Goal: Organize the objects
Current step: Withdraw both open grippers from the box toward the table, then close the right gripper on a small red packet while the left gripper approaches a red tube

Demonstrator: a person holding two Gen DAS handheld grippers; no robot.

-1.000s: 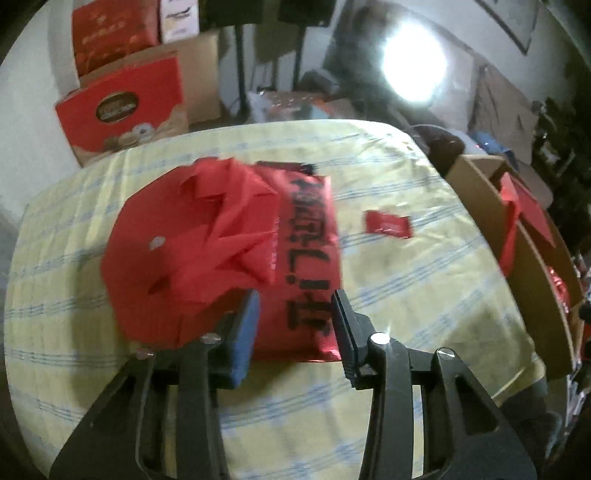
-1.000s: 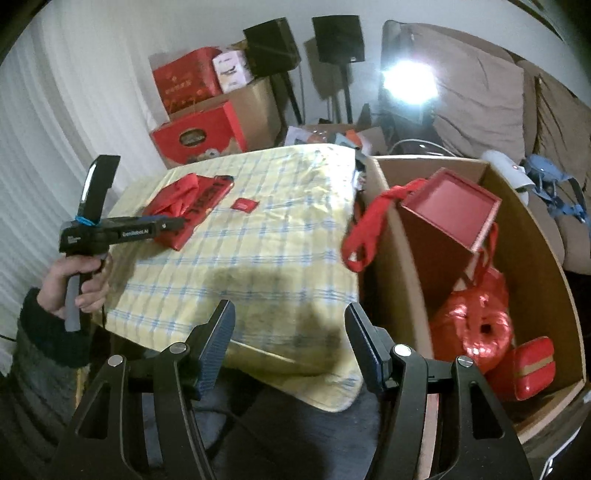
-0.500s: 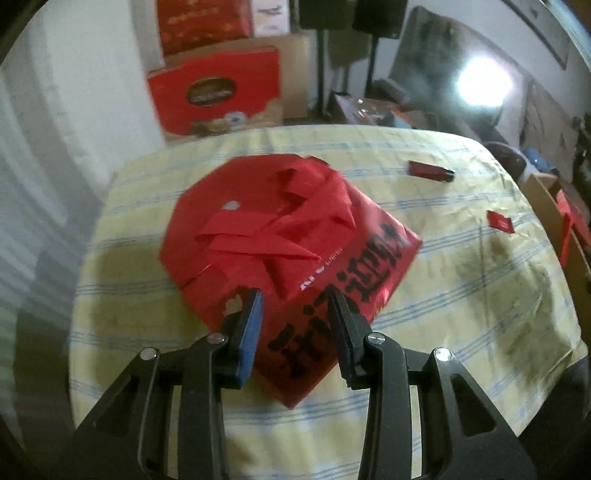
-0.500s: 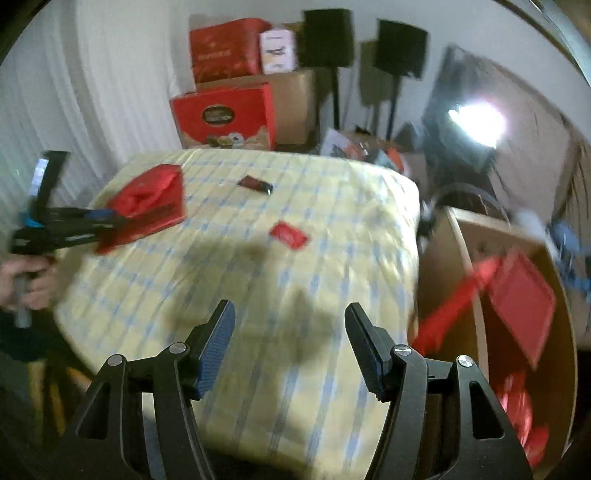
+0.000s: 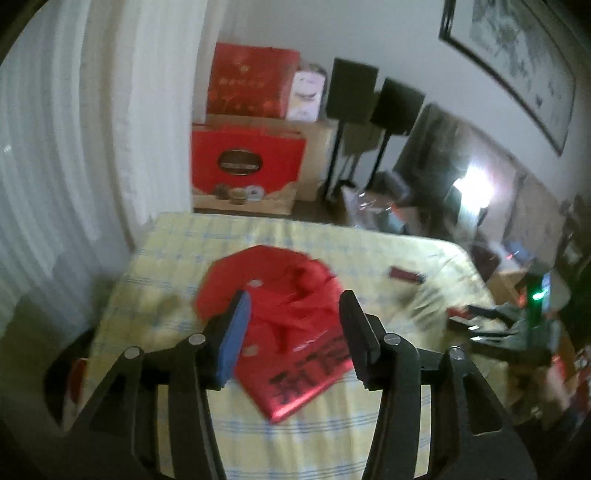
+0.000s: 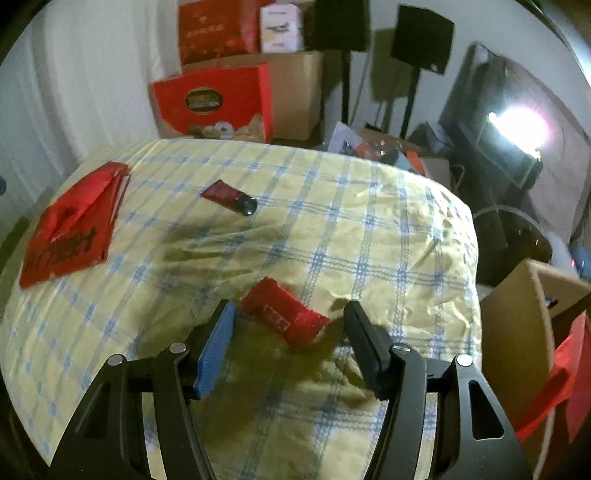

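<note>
A flat red gift bag (image 5: 291,339) with black characters lies on the yellow checked tablecloth (image 5: 170,258). My left gripper (image 5: 293,306) hovers just behind and above it. Its jaws are opening and its pads are clear of the bag. A small red packet (image 6: 284,319) lies near the table's front edge, and my right gripper (image 6: 289,308) is low over it. The jaws are closing, with the packet between the fingertips and untouched. A dark red tube (image 6: 231,197) lies further back. The red bag (image 6: 74,225) shows at the left in the right wrist view.
An open cardboard box (image 6: 532,314) with a red handle (image 6: 561,376) hanging over its edge stands right of the table. Red gift boxes (image 6: 214,103) and two speakers on stands (image 6: 421,29) stand behind the table. A white curtain (image 5: 74,147) hangs on the left.
My left gripper has let go of the red bag, widened and drawn back and up. My right gripper has swung from the cardboard box over the table and come down over the small red packet.
</note>
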